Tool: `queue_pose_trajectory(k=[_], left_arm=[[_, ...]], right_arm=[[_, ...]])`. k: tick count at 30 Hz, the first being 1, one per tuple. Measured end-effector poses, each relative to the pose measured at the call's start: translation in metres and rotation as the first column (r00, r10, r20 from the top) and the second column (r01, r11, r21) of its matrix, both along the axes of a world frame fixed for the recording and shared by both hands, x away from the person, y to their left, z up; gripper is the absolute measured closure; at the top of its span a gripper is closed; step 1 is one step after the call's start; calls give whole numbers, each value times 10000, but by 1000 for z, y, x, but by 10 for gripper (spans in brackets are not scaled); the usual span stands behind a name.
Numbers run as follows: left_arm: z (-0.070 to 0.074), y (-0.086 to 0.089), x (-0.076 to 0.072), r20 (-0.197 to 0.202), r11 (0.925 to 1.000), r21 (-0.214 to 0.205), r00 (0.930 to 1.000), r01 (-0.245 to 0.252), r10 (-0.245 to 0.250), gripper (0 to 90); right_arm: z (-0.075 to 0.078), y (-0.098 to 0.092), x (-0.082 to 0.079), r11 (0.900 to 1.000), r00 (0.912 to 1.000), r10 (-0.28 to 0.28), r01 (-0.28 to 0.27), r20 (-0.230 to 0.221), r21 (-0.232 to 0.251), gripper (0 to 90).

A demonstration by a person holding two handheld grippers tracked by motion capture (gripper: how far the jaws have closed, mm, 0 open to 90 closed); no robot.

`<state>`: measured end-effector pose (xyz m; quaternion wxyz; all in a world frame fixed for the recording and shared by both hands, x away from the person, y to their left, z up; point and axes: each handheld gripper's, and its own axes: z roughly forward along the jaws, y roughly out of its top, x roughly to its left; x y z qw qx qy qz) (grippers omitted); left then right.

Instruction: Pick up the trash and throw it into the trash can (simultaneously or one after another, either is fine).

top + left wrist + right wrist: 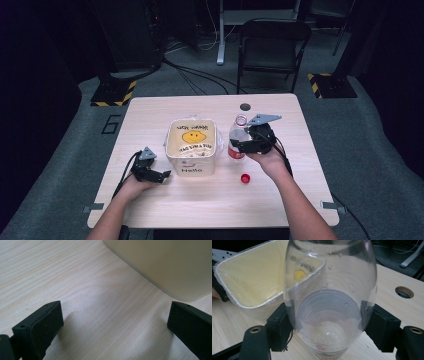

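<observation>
1. Your right gripper (pixel 329 322) has the clear plastic bottle (pixel 329 290) squarely between its two black pads. In the right gripper view one pad presses each side of the bottle's lower body, so the jaws stand partly closed and clamped on it.
2. Seen from the high view, the same bottle (pixel 238 137) stands upright with its neck open and uncapped, and a red label band shows low on its body. Your right gripper (pixel 248 141) grips it from the right side, at about mid-height.
3. Whether the bottle's base rests on the table (pixel 210 200) or hangs just above it cannot be told.
4. Your bottle sits just beside the right wall of the cream bin (pixel 192 147). That bin bears a yellow smiley face inside and the word "Hello" on its near side. The right gripper view shows the bin's rim (pixel 249 277) close behind the bottle, to the left.
5. A red cap (pixel 245 178) lies on the table near your right wrist, apart from the bottle and on the near side of it.
6. Your left gripper (pixel 160 175) rests low at the bin's near left corner. In the left gripper view its jaws stand wide apart with bare wood between them, holding nothing, and the bin's wall (pixel 162 265) lies just ahead.
</observation>
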<state>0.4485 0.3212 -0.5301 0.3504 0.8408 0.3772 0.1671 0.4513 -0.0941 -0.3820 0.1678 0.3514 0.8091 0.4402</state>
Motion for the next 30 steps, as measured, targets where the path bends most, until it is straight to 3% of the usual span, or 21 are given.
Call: queue_pose_trajectory(k=[21,30], left_arm=[[0,0,0,-59,10000,9,10000,28,-28,2],[1,0,0,-47,10000,46,10000,46,-46,1]], right_arm=[[40,6,-3,9992,9991,402,-403,94,77,282],[60,10,-5,9986,9980,522,-524,350,58,282]])
